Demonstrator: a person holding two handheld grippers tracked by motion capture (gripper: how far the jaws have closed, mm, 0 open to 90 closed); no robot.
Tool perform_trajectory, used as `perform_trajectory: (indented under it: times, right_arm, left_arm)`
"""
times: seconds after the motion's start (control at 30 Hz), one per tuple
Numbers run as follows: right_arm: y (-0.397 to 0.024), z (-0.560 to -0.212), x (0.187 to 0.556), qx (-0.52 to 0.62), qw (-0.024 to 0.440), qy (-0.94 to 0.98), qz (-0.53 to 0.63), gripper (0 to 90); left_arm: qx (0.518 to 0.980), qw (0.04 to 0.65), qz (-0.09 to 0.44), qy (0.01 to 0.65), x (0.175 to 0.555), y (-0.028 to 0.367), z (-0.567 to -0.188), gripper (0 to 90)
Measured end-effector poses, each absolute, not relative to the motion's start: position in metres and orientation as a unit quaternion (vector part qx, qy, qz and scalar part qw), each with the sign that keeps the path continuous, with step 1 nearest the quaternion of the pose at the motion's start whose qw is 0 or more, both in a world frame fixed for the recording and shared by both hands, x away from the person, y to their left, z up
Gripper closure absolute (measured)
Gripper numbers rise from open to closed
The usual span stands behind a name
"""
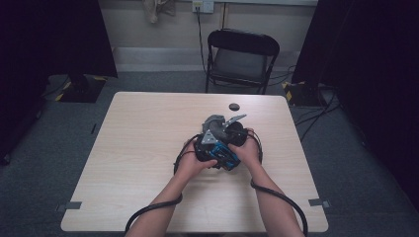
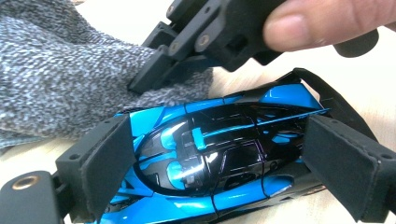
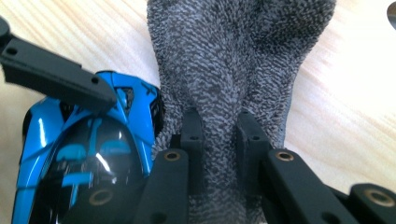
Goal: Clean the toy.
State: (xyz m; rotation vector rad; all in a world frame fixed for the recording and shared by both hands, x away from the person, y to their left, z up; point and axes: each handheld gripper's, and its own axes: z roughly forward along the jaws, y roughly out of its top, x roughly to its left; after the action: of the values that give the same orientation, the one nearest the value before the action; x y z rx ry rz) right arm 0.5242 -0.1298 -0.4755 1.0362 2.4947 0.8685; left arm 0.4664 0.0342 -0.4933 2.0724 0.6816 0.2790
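Note:
A glossy blue and black toy car (image 2: pixel 210 158) lies on the table between the pads of my left gripper (image 2: pixel 219 175), one pad pressing on each end. A grey knitted cloth (image 3: pixel 238 60) lies beside the car, and my right gripper (image 3: pixel 219 149) is shut on a raised fold of it. In the left gripper view the right gripper (image 2: pixel 144 81) comes in from above with its tips on the cloth (image 2: pixel 56 79). In the high view both hands meet at mid-table around the car (image 1: pixel 227 159) and the cloth (image 1: pixel 213 121).
A small round black object (image 1: pixel 234 106) lies on the light wooden table (image 1: pixel 143 148) just beyond the hands. A black folding chair (image 1: pixel 242 59) stands behind the far edge. Cables trail from both grippers over the near edge.

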Motion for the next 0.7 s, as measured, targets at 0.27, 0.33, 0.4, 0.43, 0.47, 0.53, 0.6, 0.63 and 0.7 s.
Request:
perform_trajectory:
  times: [0.27,0.33,0.4,0.43,0.47,0.53,0.6,0.63,0.7]
  right_arm:
    - [-0.142,-0.475,0.518,0.346,0.143,0.876,0.305,77.1]
    - [-0.145,-0.474,0.517,0.345,0.138,0.878,0.302,77.1]
    - [-0.149,-0.473,0.515,0.343,0.135,0.88,0.299,77.0]
    - [-0.15,-0.473,0.515,0.341,0.134,0.881,0.298,77.0]
    - [-0.152,-0.472,0.514,0.339,0.133,0.883,0.298,77.0]
    - [-0.157,-0.472,0.512,0.338,0.129,0.883,0.299,77.0]
    - [-0.161,-0.472,0.51,0.341,0.125,0.882,0.3,76.9]
    - [-0.164,-0.472,0.51,0.341,0.122,0.882,0.301,76.9]
    - [-0.168,-0.473,0.508,0.343,0.119,0.881,0.303,76.9]
  left_arm:
    - [0.841,0.451,0.113,0.277,0.467,0.034,-0.493,9.2]
    - [0.841,0.45,0.112,0.277,0.467,0.034,-0.492,9.1]
    - [0.841,0.45,0.112,0.277,0.467,0.034,-0.492,9.1]
    - [0.842,0.449,0.113,0.276,0.467,0.034,-0.492,9.2]
    - [0.842,0.45,0.113,0.275,0.467,0.034,-0.493,9.1]
    - [0.842,0.449,0.114,0.275,0.467,0.035,-0.493,9.2]
    - [0.843,0.448,0.114,0.276,0.467,0.034,-0.492,9.1]
    - [0.843,0.448,0.114,0.276,0.467,0.034,-0.492,9.1]
    - [0.842,0.449,0.114,0.278,0.466,0.034,-0.492,9.2]
